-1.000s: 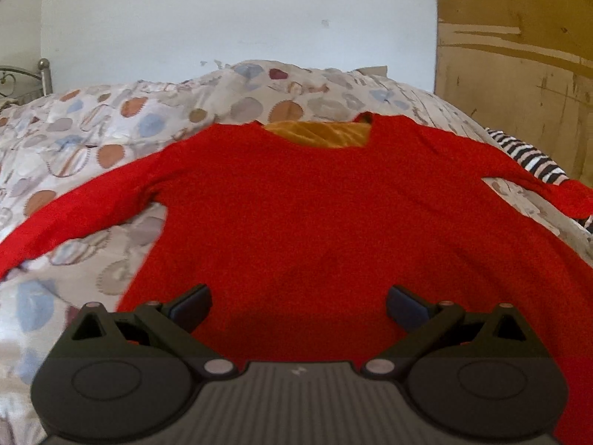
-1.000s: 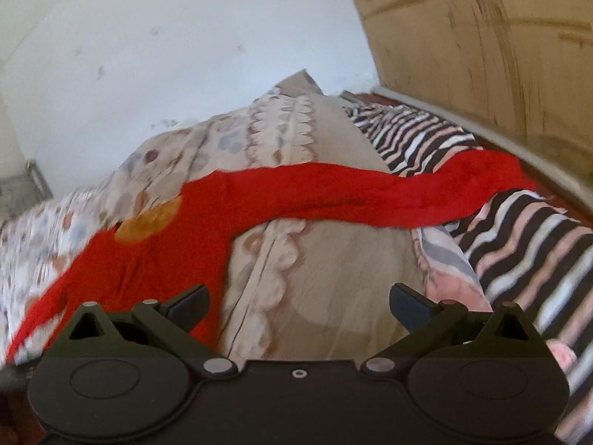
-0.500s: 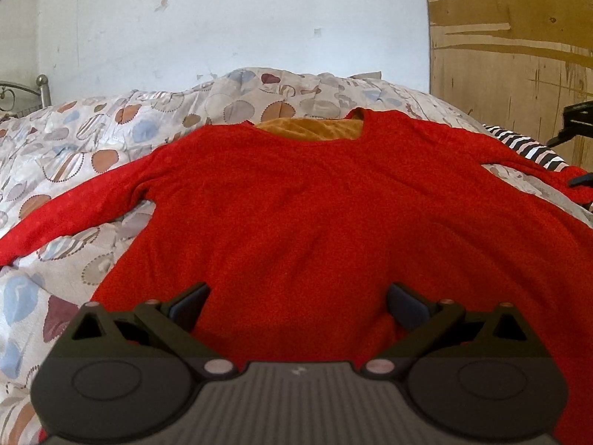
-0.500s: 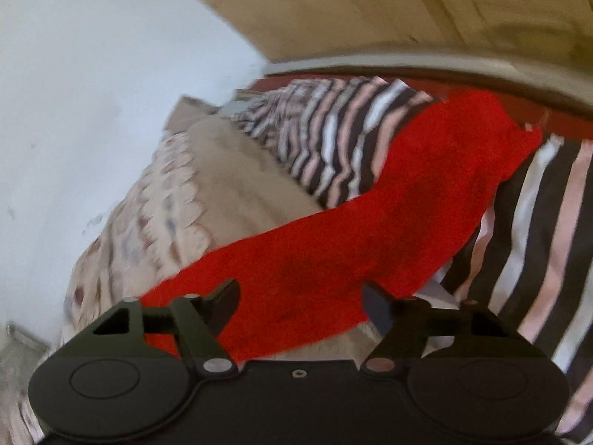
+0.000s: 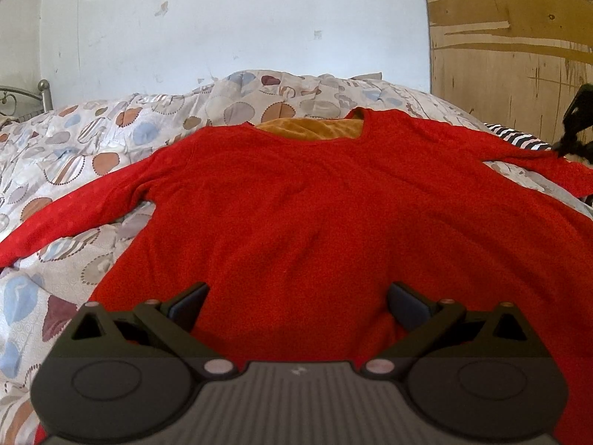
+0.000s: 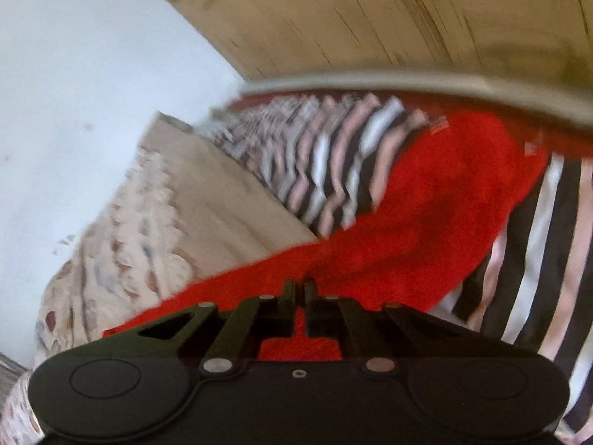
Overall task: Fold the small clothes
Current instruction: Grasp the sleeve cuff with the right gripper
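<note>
A red long-sleeved top (image 5: pixel 296 200) with an orange inner neck lies spread flat on the bed, both sleeves stretched out to the sides. My left gripper (image 5: pixel 296 302) hovers open over its lower hem, with nothing between the fingers. In the right wrist view the top's right sleeve (image 6: pixel 426 215) runs across a striped cloth, and my right gripper (image 6: pixel 299 287) is shut on the red sleeve fabric. From the left wrist view the right gripper (image 5: pixel 576 131) shows as a dark shape at that sleeve's end.
A patterned duvet (image 5: pixel 92 148) covers the bed under the top. A striped black, white and pink cloth (image 6: pixel 548 244) lies at the bed's right side. A wooden panel (image 5: pixel 511 37) stands on the right, a white wall (image 5: pixel 222 18) behind, a metal bedpost (image 5: pixel 43 91) far left.
My right gripper rolled, moved out along the right sleeve and went from wide open to shut on the sleeve fabric. The left gripper has stayed open over the hem.
</note>
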Demonstrator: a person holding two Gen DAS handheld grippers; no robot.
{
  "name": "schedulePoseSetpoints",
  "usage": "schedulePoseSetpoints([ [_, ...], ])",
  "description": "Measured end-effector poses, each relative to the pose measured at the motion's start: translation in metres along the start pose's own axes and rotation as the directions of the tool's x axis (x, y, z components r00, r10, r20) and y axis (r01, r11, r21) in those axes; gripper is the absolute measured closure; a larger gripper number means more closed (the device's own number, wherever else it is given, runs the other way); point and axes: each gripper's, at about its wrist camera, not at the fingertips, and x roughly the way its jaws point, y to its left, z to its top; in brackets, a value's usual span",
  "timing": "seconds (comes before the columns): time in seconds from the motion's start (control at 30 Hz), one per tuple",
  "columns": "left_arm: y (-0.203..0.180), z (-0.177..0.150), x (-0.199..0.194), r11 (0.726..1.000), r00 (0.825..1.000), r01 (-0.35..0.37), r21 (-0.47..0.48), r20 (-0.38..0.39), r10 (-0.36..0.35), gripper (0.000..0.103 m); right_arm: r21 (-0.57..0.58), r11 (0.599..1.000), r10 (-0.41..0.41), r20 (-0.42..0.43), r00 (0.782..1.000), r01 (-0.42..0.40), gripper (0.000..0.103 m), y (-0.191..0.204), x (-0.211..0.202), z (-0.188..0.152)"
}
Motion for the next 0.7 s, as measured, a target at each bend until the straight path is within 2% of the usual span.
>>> schedulePoseSetpoints([
  [0.2,-0.002,-0.001,0.0,1.0,1.0,-0.007,0.006,0.004,0.007,0.0,0.021,1.0,0.023,-0.011,1.0,-0.022,0.101,-0.013,-0.032,-0.018],
  [0.37,-0.002,-0.001,0.0,1.0,1.0,-0.007,0.007,0.004,0.007,0.0,0.027,0.999,0.024,-0.06,0.998,-0.022,0.101,-0.029,-0.03,-0.042],
  [0.43,-0.002,-0.001,0.0,1.0,1.0,-0.007,0.007,0.004,0.007,0.0,0.03,0.998,0.048,-0.073,0.996,-0.046,0.099,-0.035,-0.03,-0.048],
  [0.5,-0.002,-0.001,0.0,1.0,1.0,-0.007,0.007,0.004,0.007,0.0,0.052,0.995,0.085,-0.074,0.994,-0.082,0.089,-0.042,-0.033,-0.05],
  [0.53,-0.002,-0.001,0.0,1.0,1.0,-0.007,0.007,0.004,0.007,0.0,0.056,0.994,0.093,-0.071,0.993,-0.09,0.078,-0.046,-0.035,-0.05],
  [0.57,-0.002,-0.001,0.0,1.0,1.0,-0.007,0.007,0.005,0.007,0.0,0.052,0.995,0.093,-0.064,0.994,-0.09,0.06,-0.051,-0.039,-0.049],
  [0.67,-0.002,-0.001,0.0,1.0,1.0,-0.008,0.007,0.007,0.008,0.0,0.012,0.998,0.063,-0.032,0.998,-0.062,0.035,-0.062,-0.049,-0.045],
  [0.7,-0.002,-0.002,0.0,1.0,1.0,-0.009,0.007,0.008,0.009,0.0,-0.006,0.999,0.047,-0.022,0.999,-0.047,0.032,-0.067,-0.052,-0.043],
])
